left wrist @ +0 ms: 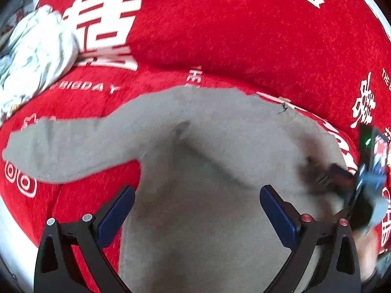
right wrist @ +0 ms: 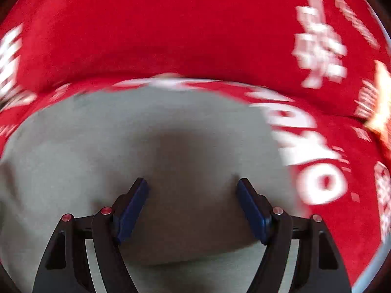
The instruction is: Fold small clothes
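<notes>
Both wrist cameras look closely down over the same grey garment (left wrist: 207,158) (right wrist: 122,134) on red cloth (left wrist: 244,36) (right wrist: 171,24).

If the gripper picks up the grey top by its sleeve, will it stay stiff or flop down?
Probably flop. The grey top lies limp with soft creases on the red cloth, and its sleeve curves loosely. It looks thin, so likely light. The fuzzy cloth may drag on it, so it should not slide far.

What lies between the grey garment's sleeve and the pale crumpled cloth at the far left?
Only the red printed cover, with white lettering, lies between the sleeve of the grey garment and the pale crumpled cloth. The left wrist view shows this.
</notes>
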